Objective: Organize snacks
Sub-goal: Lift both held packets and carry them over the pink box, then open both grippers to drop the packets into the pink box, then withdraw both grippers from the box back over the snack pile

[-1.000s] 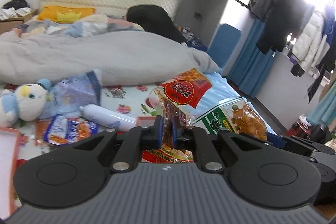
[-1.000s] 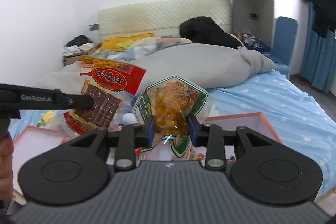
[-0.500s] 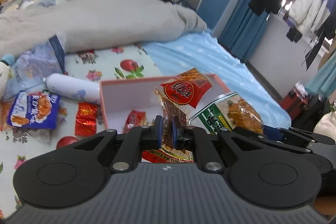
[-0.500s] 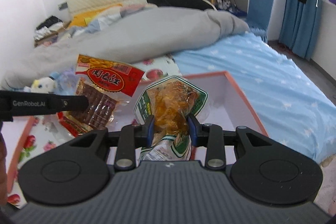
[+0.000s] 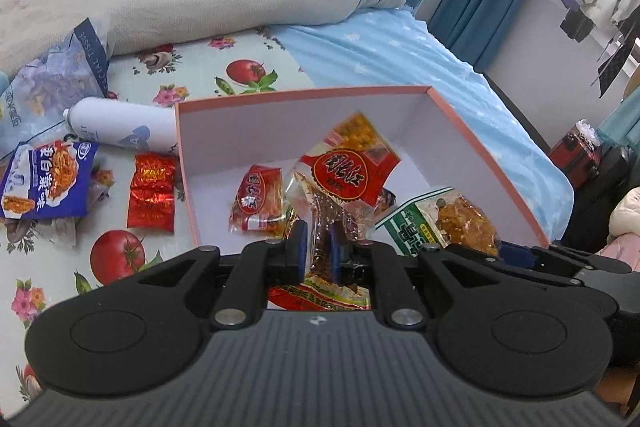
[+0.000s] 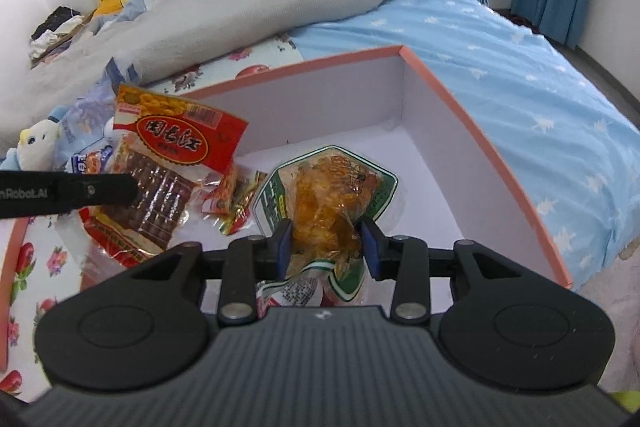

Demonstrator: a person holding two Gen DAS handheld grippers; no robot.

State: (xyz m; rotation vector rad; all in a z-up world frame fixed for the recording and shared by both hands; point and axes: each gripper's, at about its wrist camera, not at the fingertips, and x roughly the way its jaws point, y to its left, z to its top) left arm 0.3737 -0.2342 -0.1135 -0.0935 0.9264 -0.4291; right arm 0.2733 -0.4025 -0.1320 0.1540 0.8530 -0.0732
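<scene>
Red packet (image 5: 344, 183): I am carrying it in the left gripper (image 5: 318, 251), over the box (image 5: 486, 163), near its front. A second ago it was hanging above the bedding; now it is hanging inside the box walls. The jaws are opening, the packet between them and its lower part touching the pads.

Green packet (image 6: 324, 203): I am lowering it with the right gripper (image 6: 323, 247), just right of the red packet, also over the box floor. The jaws are opening; the pads are at its sides and the packet is sagging between them.

Small red packet (image 5: 258, 199): lying in the box already, left of the two.

Foil packet (image 5: 152, 197), blue packet (image 5: 46, 179), can (image 5: 120, 131): lying outside the box's left wall.

Reading: both drops are beginning; I am judging three loose items remaining.
</scene>
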